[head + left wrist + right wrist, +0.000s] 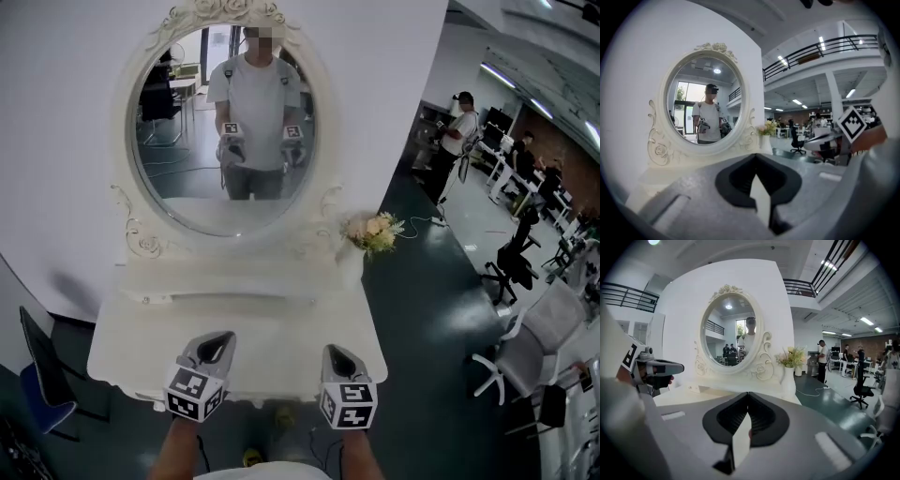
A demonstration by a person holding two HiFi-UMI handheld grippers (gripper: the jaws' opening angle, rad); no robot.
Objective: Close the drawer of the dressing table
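The white dressing table (281, 330) stands against a white wall, with an oval mirror (225, 122) above it. No drawer front shows in any view; the tabletop's front edge hides what lies under it. My left gripper (223, 336) hovers over the front of the tabletop, jaws together and holding nothing. My right gripper (333, 350) hangs beside it at the same height, also shut and empty. In the left gripper view the left gripper (755, 155) points at the mirror (705, 105). The right gripper (748, 393) faces the table top (693, 394) and the mirror (733, 331).
A vase of flowers (373, 232) stands at the table's back right corner. A low raised ledge (220, 296) runs along the back of the top. A blue chair (37, 375) is to the left, white office chairs (530, 342) to the right, and people (457, 131) farther off.
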